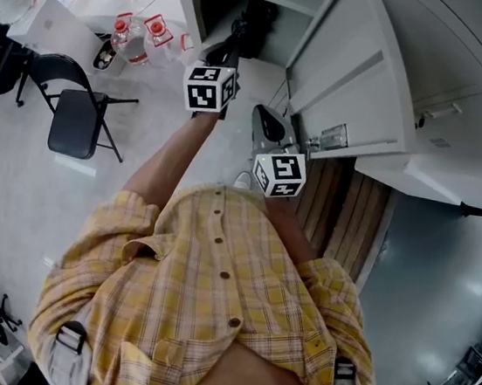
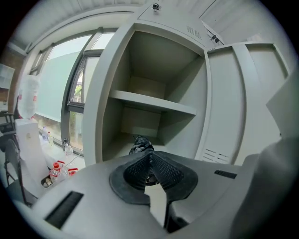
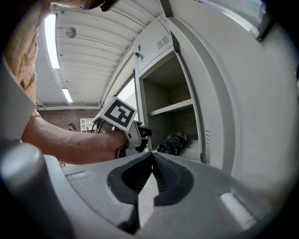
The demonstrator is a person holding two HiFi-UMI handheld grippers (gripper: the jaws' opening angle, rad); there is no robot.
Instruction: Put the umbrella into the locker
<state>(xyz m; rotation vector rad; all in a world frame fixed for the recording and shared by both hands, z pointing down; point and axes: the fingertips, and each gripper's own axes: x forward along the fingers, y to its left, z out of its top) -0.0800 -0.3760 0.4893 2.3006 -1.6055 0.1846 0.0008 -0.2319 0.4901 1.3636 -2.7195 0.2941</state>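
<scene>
Locker (image 2: 187,135) is standing open before you | folded umbrella (image 2: 140,144) is lying inside, under the shelf (image 2: 154,103); likely light, soft-skinned, stiff-cored, best pinched mid-body | left gripper (image 2: 150,154) and right gripper (image 3: 152,155) are hanging clenched, holding nothing

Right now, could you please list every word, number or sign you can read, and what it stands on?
No text can be read.
Red bottle labels: too small to read.
Card holder on the locker door: nothing legible.
Left marker cube and right marker cube: square patterns only, no letters.
</scene>
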